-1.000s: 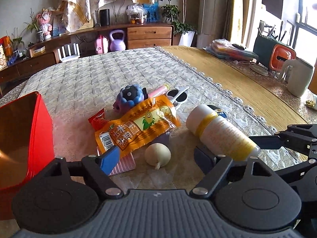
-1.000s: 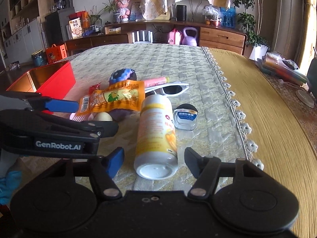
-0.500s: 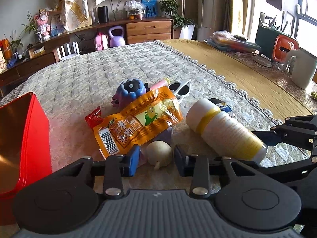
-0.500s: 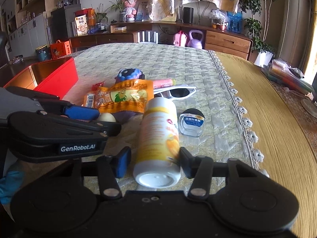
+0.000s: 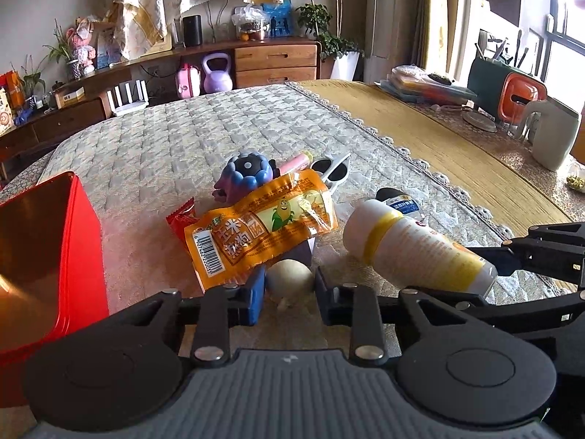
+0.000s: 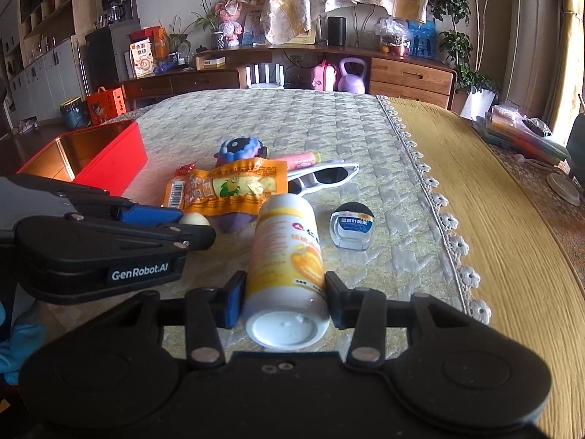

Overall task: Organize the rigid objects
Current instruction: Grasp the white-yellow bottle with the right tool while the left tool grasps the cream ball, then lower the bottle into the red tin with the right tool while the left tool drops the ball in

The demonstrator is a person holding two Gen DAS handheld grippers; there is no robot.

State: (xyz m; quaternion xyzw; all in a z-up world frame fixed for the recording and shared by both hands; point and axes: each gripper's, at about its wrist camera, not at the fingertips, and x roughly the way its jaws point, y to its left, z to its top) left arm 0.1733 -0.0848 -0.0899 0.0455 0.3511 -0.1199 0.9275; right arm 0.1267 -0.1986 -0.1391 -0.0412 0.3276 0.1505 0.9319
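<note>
My left gripper [image 5: 289, 292] is shut on a small cream garlic-shaped ball [image 5: 290, 278], which rests on the quilted cloth under the edge of an orange corn-sausage packet [image 5: 263, 228]. My right gripper [image 6: 283, 292] is shut on the base end of a white and yellow bottle [image 6: 287, 263] that lies on its side; the bottle also shows in the left wrist view [image 5: 413, 245]. A red tin box [image 5: 40, 259] stands open at the left, also in the right wrist view [image 6: 91, 155].
Behind the packet lie a blue-purple toy [image 5: 246, 175], a pink tube [image 5: 296, 159], white sunglasses [image 6: 325, 177], a small red wrapper [image 5: 181, 216] and a small round jar [image 6: 351, 228]. The bare yellow table [image 6: 493, 201] extends right of the cloth's lace edge.
Both grippers have closed from wide open: the left onto the cream ball, the right onto the bottle. Both moved slightly forward.
</note>
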